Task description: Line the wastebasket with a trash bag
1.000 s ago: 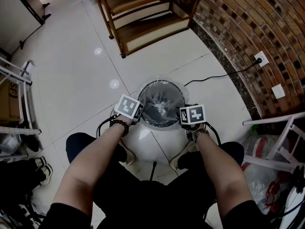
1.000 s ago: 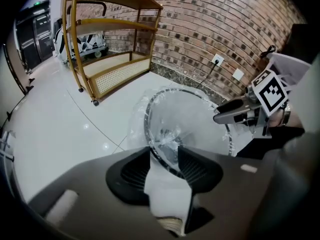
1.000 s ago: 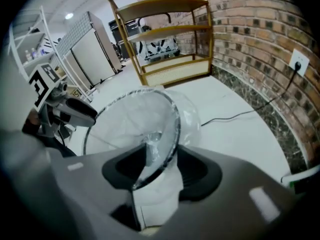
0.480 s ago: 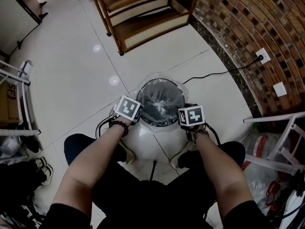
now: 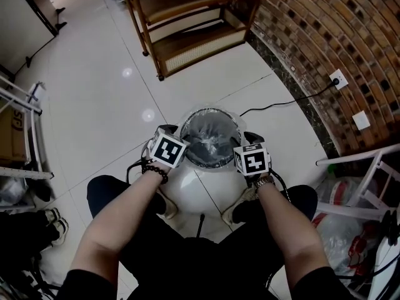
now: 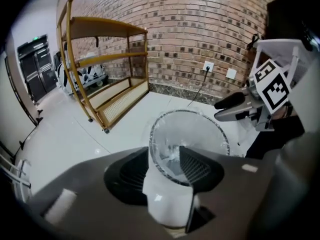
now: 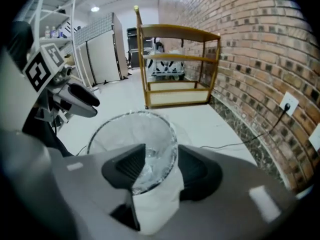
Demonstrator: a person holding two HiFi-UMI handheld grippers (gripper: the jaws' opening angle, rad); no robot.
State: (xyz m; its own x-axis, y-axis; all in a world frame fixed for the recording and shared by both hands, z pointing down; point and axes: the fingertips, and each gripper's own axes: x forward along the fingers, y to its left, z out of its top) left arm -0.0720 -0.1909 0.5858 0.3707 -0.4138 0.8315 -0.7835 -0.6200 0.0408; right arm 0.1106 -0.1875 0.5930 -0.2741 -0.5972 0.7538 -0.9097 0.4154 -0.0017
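Left gripper view: left gripper [image 6: 165, 156] jaws opening, right gripper [image 7: 161, 156] jaws wide, both straddling the white round wastebasket's [image 6: 167, 204] rim unpinched. Lift away gently so the clear plastic trash bag [image 6: 192, 131] stays folded over it.

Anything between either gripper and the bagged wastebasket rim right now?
Nothing visible. The left gripper and right gripper sit at opposite sides of the wastebasket. Each straddles its rim, one jaw inside and one outside, with the trash bag folded over it. Both pairs of jaws are opening, with the rim between them.
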